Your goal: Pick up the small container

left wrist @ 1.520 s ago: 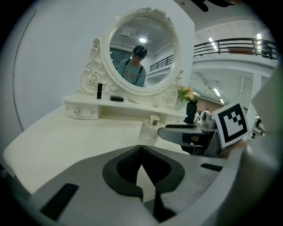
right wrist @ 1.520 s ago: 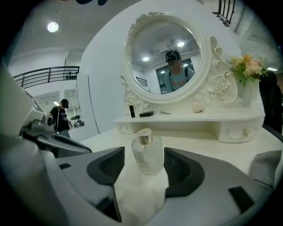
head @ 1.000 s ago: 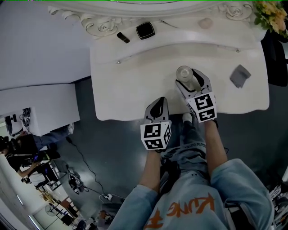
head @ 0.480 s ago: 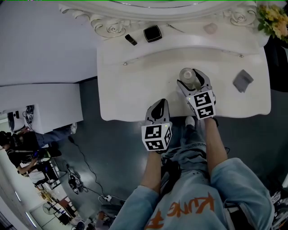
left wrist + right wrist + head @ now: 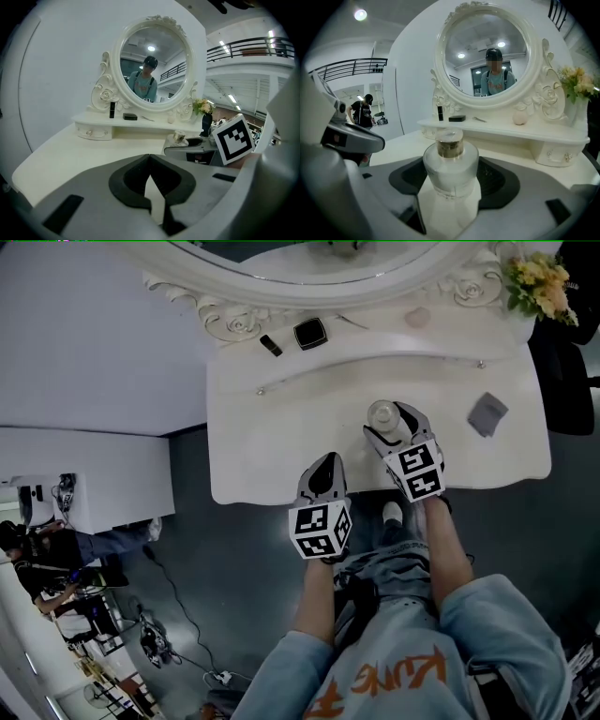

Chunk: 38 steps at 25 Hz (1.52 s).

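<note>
The small container is a frosted glass bottle with a clear cap. It stands upright on the white dressing table, near the front edge. My right gripper reaches around it, jaws wide, one on each side of the bottle. In the right gripper view the bottle fills the gap of the right gripper, and I see no pad pressing on it. My left gripper hovers at the table's front edge, left of the bottle, shut and empty. In the left gripper view the left gripper faces the mirror, with the bottle off to its right.
On the raised back shelf lie a black compact, a dark lipstick and a pink round thing. A grey folded item lies at the table's right. Flowers stand at the back right, beside the oval mirror.
The head view has shifted a little. Both grippers and the bottle keep much the same places on the table.
</note>
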Available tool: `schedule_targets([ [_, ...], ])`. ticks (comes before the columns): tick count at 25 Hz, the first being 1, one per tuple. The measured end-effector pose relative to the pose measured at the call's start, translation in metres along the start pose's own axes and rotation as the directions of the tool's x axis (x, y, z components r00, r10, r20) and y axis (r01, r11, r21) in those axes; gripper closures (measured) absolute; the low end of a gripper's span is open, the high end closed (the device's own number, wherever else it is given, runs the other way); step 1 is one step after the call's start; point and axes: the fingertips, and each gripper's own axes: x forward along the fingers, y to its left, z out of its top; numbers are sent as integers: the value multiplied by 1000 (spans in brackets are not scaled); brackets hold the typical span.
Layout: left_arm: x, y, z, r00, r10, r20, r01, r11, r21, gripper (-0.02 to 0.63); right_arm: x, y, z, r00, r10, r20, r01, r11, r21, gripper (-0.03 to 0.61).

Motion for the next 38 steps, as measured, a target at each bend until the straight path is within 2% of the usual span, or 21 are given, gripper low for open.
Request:
schedule_targets([
  [4,0,-17,10,999,-27,39,27,1000,7,592,-24,-11,20,998,-16,54,16,1000,9,255],
  [10,-5,-34,41,990,-57,125,57,998,5,592,-59,-17,55,991,-27,131,34,998,-50,253],
  [16,-2,-50,86,971,-90,224,86,996,26,592,-91,-34,96,976,-45,211,62,996,-72,253],
  [24,-11,-59,125,948,-107,300,101,994,38,592,-135,-45,136,952,-87,293,117,989,-86,252],
  [29,-10,-65,141,937,-135,321,121,991,66,592,-151,-56,152,933,-123,339,158,985,-76,252],
  [38,-15,-57,144,936,-136,323,119,990,73,592,-147,-53,154,929,-127,347,158,986,-61,250],
])
